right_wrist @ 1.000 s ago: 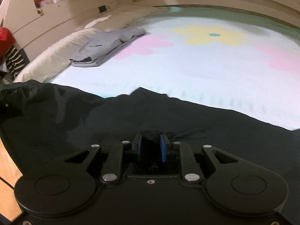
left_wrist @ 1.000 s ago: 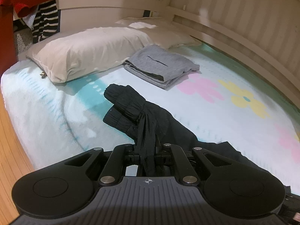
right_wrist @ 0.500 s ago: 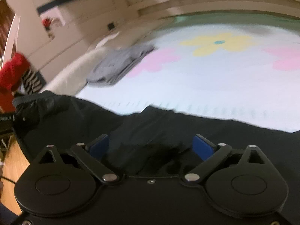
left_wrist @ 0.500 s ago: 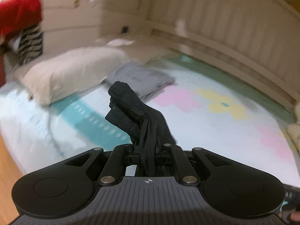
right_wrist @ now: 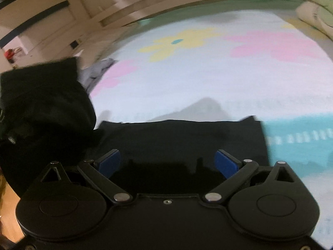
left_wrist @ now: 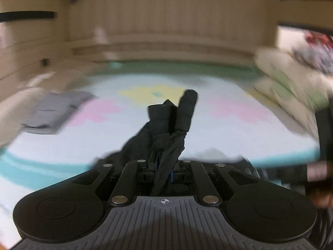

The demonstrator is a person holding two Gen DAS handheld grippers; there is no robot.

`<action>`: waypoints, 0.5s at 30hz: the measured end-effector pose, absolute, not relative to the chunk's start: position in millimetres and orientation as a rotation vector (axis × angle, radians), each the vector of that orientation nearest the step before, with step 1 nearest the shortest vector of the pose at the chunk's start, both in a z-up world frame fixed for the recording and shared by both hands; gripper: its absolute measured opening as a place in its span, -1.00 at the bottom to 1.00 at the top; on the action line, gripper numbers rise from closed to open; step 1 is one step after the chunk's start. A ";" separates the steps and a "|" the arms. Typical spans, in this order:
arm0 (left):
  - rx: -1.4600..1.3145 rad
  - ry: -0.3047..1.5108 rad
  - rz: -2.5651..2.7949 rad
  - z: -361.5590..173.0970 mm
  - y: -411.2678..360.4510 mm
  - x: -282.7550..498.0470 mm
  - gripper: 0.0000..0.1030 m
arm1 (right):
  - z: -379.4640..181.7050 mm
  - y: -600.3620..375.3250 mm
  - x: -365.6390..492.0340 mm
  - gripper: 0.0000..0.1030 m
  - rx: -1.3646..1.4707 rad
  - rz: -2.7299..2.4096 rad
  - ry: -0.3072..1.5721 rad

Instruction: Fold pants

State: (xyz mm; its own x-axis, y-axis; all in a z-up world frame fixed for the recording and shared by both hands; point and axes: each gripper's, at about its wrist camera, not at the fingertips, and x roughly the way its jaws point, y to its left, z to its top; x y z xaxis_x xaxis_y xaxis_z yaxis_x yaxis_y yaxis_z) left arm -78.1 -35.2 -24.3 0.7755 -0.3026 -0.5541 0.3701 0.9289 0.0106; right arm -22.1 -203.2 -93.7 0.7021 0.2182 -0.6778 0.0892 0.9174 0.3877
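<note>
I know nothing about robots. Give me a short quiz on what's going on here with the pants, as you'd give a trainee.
1. True or false: the left hand-held gripper is shut on the black pants.
2. The right hand-held gripper is: A) open above the pants, B) shut on the grey clothes, C) out of view.
3. Fill in: the grey clothes lie folded on the ___.

Key: 1 true; 2 A; 3 bed.

No legible text or labels
</note>
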 end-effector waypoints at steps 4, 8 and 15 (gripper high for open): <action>0.172 0.702 -0.509 -60.8 -73.2 -80.5 -0.56 | -96.2 -229.7 -29.4 0.92 0.442 -0.019 0.798; 0.163 0.781 -0.578 -78.3 -78.4 -82.6 -0.45 | -100.8 -254.6 -35.9 1.00 0.481 -0.105 0.797; 0.097 0.660 -0.608 -51.8 -42.9 -85.3 -0.07 | -107.7 -263.3 -38.5 1.00 0.460 -0.091 0.809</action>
State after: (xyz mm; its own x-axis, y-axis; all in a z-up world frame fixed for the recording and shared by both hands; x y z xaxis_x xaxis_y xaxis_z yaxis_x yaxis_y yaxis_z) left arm -85.3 -42.9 -51.8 0.6240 -0.4986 -0.6017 0.5585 0.8231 -0.1030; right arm -38.5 -263.3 -107.7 0.6921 0.0947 -0.7156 0.2508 0.8981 0.3614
